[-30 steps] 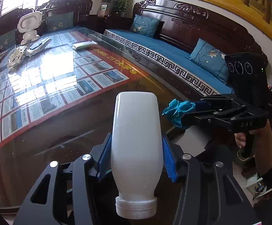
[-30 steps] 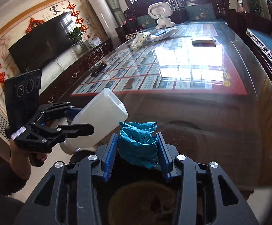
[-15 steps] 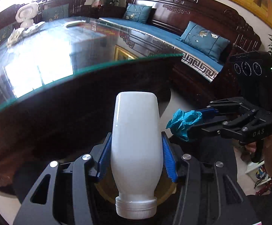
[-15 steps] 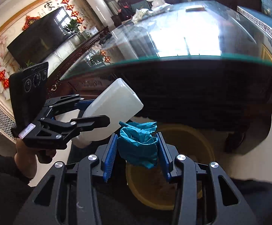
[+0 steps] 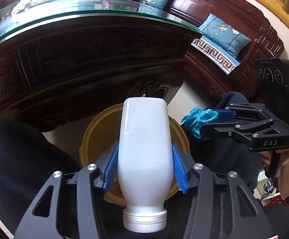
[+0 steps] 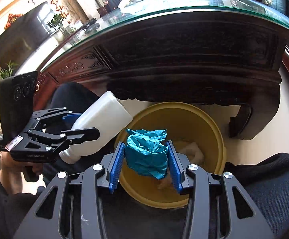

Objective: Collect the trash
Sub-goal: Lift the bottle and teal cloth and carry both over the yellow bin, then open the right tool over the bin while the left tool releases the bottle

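Below, a yellow bin point(image 6: 214, 131) sits beside the dark table point(image 6: 184, 45).
Left fingers point(image 5: 112, 166) clench a bottle point(image 5: 145, 151); right fingers point(image 6: 116, 165) grasp blue paper point(image 6: 146, 153).

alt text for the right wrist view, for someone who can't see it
The right tool holds a crumpled teal paper wad above a yellow bin on the floor beside a dark carved, glass-topped table. At left, the left tool grips a white plastic bottle.
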The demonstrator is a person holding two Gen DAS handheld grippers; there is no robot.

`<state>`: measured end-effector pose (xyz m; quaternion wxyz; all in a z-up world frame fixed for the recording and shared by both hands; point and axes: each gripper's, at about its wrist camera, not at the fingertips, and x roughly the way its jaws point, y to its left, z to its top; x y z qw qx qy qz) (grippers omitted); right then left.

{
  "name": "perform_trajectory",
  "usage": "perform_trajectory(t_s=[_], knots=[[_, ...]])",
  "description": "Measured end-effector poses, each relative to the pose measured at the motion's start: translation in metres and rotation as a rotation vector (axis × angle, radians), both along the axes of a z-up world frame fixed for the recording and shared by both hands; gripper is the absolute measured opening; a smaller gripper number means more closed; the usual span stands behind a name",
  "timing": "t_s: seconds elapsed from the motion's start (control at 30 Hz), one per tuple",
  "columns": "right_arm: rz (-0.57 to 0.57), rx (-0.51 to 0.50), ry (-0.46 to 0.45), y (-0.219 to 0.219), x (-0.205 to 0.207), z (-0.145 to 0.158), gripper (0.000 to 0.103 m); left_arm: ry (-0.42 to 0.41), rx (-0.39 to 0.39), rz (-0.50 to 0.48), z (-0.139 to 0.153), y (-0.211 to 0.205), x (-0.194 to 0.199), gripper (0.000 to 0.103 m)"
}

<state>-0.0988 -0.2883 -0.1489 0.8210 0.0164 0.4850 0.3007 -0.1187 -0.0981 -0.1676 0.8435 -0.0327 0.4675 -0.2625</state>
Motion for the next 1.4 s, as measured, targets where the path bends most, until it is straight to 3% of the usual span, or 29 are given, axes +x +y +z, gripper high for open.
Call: perform_trajectory(t_s=[0.13, 0.23, 1.4], knots=[[-0.006, -0.005, 0.003, -0.001, 0.001, -0.005, 0.054, 0.000, -0.008, 0.001, -0.002, -0.002, 0.003, 0.050], [-0.013, -0.007, -0.008, -0.005, 0.003, -0.004, 0.056, -0.002, -0.009, -0.003, -0.001, -0.002, 0.005, 0.050], [-0.028, 0.043, 0.024, -0.026, -0.001, -0.004, 0.058, 0.018, 0.005, -0.041, -0.002, -0.024, 0.023, 0.052]])
